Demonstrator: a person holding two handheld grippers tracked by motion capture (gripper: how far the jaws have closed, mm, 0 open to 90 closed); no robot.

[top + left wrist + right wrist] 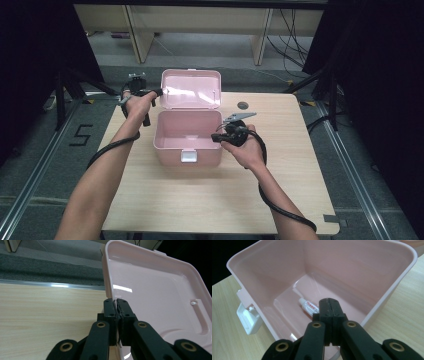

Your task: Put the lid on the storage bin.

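While tipped open on the counter [200,200], pink box [187,135] looked light, rigid, slick; best gripped at lid [155,295] rim, twelve o'clock. Left tongs [117,302] pinched there; right tongs [329,301] closed, empty.

Closed jaws partly hide the small tube [308,306].

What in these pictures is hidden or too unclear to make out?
- The small tube in the pink box: the right gripper covers its lower end, and its label is too small to read.
- Left gripper: whether it pinches the lid edge is unclear, since its own jaws cover the contact.
- Box floor, high view: the near wall hides it.
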